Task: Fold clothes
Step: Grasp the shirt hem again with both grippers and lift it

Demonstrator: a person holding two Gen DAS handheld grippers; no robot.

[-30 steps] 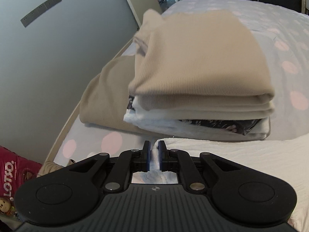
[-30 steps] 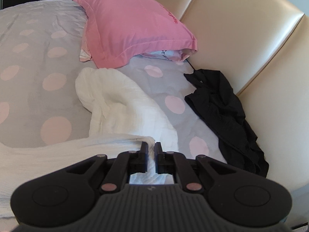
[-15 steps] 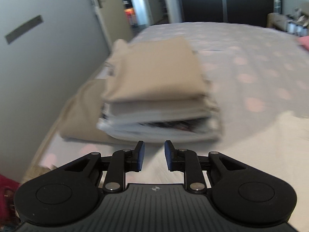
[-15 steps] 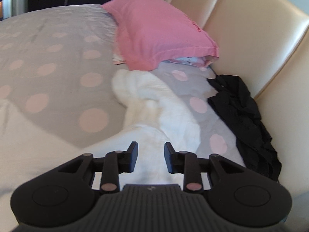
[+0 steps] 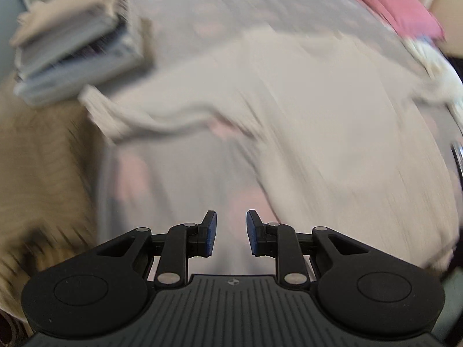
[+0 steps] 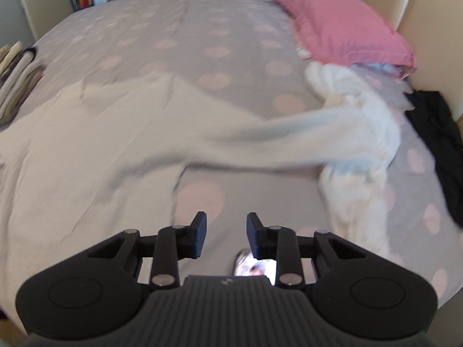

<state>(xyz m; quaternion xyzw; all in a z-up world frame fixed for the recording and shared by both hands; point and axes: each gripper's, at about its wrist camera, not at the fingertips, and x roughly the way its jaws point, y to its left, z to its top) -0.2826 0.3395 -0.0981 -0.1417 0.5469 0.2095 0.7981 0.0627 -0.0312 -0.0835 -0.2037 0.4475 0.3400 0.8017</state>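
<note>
Left wrist view: left gripper (image 5: 231, 232), jaws apart and empty, above polka-dot bedsheet (image 5: 185, 179); white long-sleeved garment (image 5: 332, 121) ahead-right, sleeve (image 5: 124, 115) reaching toward folded stack (image 5: 78, 46).

Right wrist view: right gripper (image 6: 225, 235), likewise parted, empty; garment body ahead-left, bunched sleeve (image 6: 361, 150) ahead-right near pink pillow (image 6: 341, 26), long axis crosswise.

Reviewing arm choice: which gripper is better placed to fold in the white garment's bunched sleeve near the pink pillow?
Probably right. The right gripper is open, and the bunched sleeve lies to its right. The left gripper faces the opposite sleeve.
</note>
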